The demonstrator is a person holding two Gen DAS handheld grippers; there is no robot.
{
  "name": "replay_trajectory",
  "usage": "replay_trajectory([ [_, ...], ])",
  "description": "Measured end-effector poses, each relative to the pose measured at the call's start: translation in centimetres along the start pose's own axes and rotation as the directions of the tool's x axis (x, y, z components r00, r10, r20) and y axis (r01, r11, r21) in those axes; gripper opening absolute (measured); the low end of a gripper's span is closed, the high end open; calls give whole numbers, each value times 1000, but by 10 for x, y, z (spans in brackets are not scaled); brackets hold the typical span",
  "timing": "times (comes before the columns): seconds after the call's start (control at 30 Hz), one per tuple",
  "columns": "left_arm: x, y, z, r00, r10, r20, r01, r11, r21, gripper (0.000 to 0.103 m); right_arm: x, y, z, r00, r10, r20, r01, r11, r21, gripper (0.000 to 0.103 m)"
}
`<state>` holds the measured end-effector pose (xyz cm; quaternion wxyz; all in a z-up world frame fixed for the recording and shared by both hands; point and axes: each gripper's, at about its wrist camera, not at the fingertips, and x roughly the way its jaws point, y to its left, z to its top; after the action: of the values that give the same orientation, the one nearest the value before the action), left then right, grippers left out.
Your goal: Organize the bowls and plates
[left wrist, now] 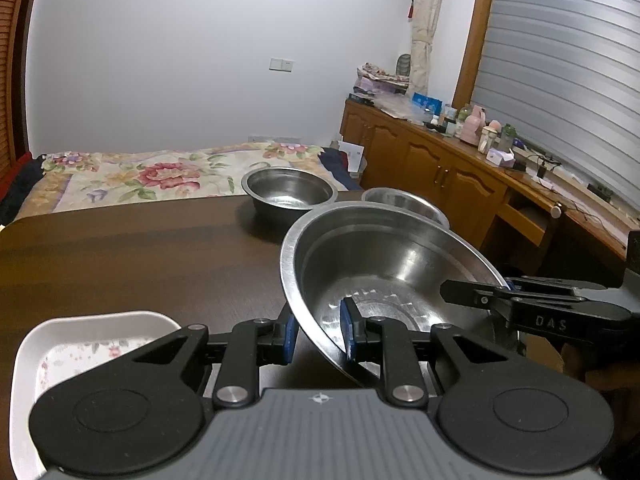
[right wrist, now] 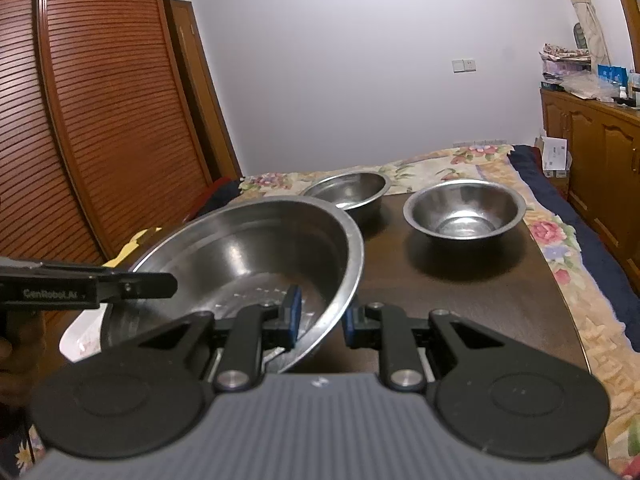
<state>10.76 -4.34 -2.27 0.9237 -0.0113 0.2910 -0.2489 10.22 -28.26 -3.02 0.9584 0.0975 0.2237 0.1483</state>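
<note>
A large steel basin (left wrist: 384,264) is held tilted above the dark wooden table (left wrist: 132,256) by both grippers. My left gripper (left wrist: 318,332) straddles its near-left rim, one pad inside and one outside, shut on it. My right gripper (right wrist: 320,320) straddles the opposite rim of the basin (right wrist: 256,248) the same way and shows in the left wrist view (left wrist: 520,300). Two smaller steel bowls (left wrist: 288,192) (left wrist: 404,200) stand at the far end; in the right wrist view they are at the back middle (right wrist: 348,190) and back right (right wrist: 464,208). A white floral dish (left wrist: 80,344) lies at the near left.
A bed with a floral cover (left wrist: 160,176) lies beyond the table's far edge. A wooden cabinet (left wrist: 460,176) loaded with bottles and boxes runs along the right wall. A slatted wooden wardrobe (right wrist: 92,120) stands on the left.
</note>
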Motion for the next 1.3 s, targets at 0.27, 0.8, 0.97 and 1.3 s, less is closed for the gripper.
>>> replay_trajectory([
  [0.27, -7, 1, -15, 1000, 9, -19, -9, 1000, -3, 25, 0, 0, -9, 1000, 7, -23, -7, 1000, -1, 23],
  [0.8, -4, 7, -32, 998, 25, -60, -25, 1000, -6, 25, 5, 9, -21, 997, 24, -72, -25, 1000, -11, 23],
  [0.97, -2, 8, -37, 997, 25, -72, -25, 1000, -3, 25, 6, 8, -24, 996, 23, -81, -24, 1000, -7, 23],
  [1.3, 5, 8, -36, 996, 23, -82, -24, 1000, -8, 26, 10, 8, -25, 996, 22, -92, -22, 1000, -1, 23],
])
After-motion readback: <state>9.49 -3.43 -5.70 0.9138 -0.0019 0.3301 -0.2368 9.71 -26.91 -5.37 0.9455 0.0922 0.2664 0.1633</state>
